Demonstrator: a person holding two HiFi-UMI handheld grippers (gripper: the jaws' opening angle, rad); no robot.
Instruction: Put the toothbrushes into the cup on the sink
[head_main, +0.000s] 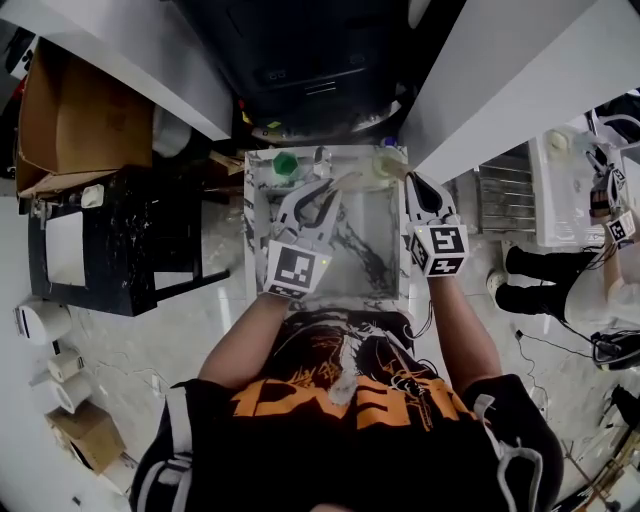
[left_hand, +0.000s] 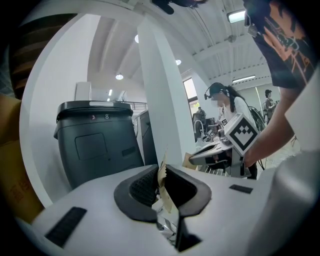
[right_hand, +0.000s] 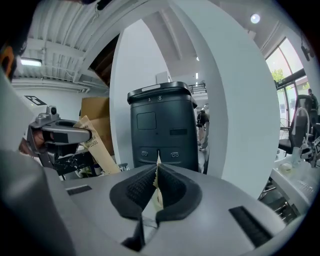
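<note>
Below both tongs lies the marble sink (head_main: 375, 265), filling the space between the person's forearms. Beyond the tongs, past the far rim, stands a tall dark bin (right_hand: 160, 125), with a brown cardboard box (head_main: 75, 115) well off to the left of the left tongs. The left tongs (head_main: 322, 200) and the right tongs (head_main: 425, 190) hang side by side over the far end of the sink, tips pointing away from the person. Just beyond the left tongs sits a green cup (head_main: 286, 165) on the rim, and a clear cup (head_main: 385, 165) stands near the tip of the right tongs. Stretched between the two tongs is a brown paper toothbrush packet (head_main: 350, 180). The left tongs are closed on one end of it, the paper edge pinched between the dark pads. The right tongs are closed tight on the other end, with only a thin sliver of paper showing between the pads.
</note>
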